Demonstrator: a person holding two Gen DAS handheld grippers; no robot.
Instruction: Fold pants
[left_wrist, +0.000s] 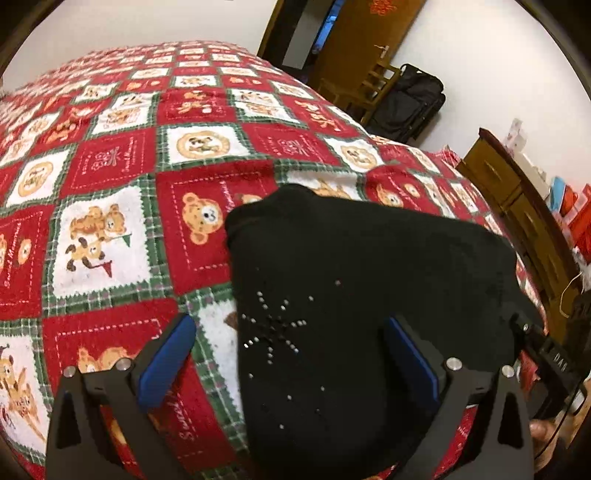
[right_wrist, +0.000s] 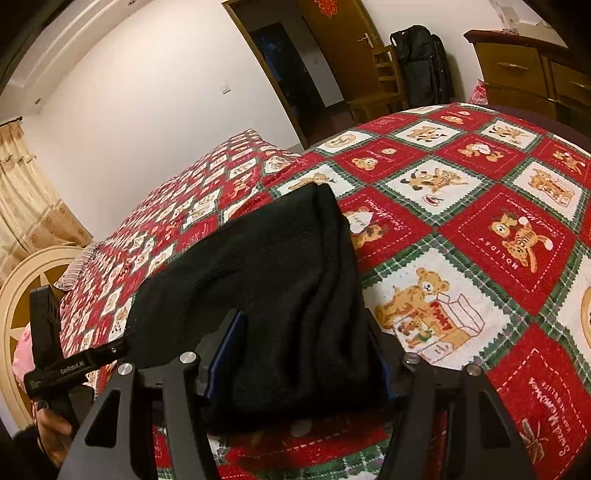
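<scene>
On the bed, left wrist view: black pants (left_wrist: 369, 280) lie as a compact folded bundle on the red bear-print quilt (left_wrist: 110, 221), rhinestone starburst facing up. Left gripper (left_wrist: 291, 354) is spread wide, one blue pad over quilt, the other over cloth, nothing pinched.

Right wrist view: right gripper (right_wrist: 299, 354) straddles the bundle's near end; pants (right_wrist: 266, 280) fill the gap, but whether the pads actually press I cannot tell. Judgement: folding looks nearly finished; at most one last fold or tidy remains.
</scene>
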